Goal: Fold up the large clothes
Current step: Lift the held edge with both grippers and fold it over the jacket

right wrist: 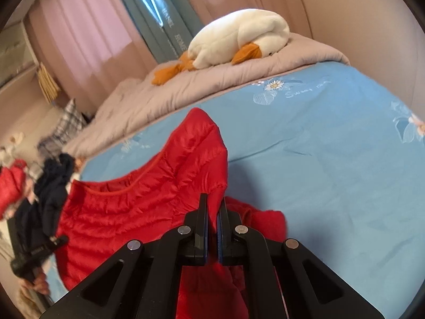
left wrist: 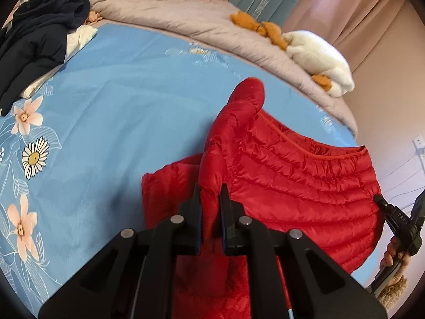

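A red quilted puffer jacket [left wrist: 287,180] is held up over the blue flowered bedsheet [left wrist: 119,111]. My left gripper [left wrist: 211,194] is shut on one shoulder of the jacket, and fabric bulges above the fingers. My right gripper [right wrist: 212,207] is shut on the other shoulder of the jacket [right wrist: 132,212]. The right gripper also shows at the right edge of the left wrist view [left wrist: 382,202]. The left gripper shows at the left edge of the right wrist view [right wrist: 57,240]. The jacket's collar sags between the two grips, and its lower part is hidden behind the fingers.
A dark navy garment [left wrist: 39,37] lies on white cloth at the sheet's far left. A grey-pink duvet [left wrist: 186,16] is bunched along the far side, with a white plush goose [right wrist: 239,37] on it. Curtains [right wrist: 79,40] hang behind the bed.
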`<state>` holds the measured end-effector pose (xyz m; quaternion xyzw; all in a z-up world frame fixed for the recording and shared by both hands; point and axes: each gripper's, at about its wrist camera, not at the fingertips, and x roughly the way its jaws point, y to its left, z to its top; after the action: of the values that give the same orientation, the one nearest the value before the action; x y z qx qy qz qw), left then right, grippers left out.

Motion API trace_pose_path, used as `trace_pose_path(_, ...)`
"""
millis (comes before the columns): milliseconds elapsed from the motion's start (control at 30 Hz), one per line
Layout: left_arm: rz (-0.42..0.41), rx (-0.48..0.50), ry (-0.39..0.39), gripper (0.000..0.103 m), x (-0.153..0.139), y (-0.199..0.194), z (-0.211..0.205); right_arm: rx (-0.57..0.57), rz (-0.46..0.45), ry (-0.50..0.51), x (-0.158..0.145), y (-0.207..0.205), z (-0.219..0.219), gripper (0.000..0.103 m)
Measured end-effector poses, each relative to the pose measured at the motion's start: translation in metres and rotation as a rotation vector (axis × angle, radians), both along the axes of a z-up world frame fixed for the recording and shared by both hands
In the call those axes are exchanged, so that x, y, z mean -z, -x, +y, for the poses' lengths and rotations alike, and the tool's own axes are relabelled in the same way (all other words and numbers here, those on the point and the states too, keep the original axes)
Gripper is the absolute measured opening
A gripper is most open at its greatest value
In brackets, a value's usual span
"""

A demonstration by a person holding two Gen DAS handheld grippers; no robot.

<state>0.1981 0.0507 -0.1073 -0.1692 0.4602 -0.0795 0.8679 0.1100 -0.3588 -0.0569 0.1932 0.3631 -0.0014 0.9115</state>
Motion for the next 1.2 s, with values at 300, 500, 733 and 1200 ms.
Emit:
trace_pose_path(300,0.035,-0.001,-0.039,0.013,0.013,-0.003,-0.002,0.023,0.113,0.021,0.026,-0.021,-0.004,0.004)
trace_pose_path(500,0.052,-0.006,-0.036,0.015,0.021,-0.005,-0.001,0.035,0.144,0.057,0.030,-0.022,0.000,0.004)
trace_pose_path(733,0.069,-0.008,-0.048,0.018,0.029,-0.007,-0.001,0.040,0.175,0.038,0.040,-0.024,-0.002,0.004)
trace_pose_path(1200,0.074,-0.017,-0.079,0.020,0.030,-0.009,-0.008,0.048,0.207,0.061,0.044,-0.025,0.004,0.004)
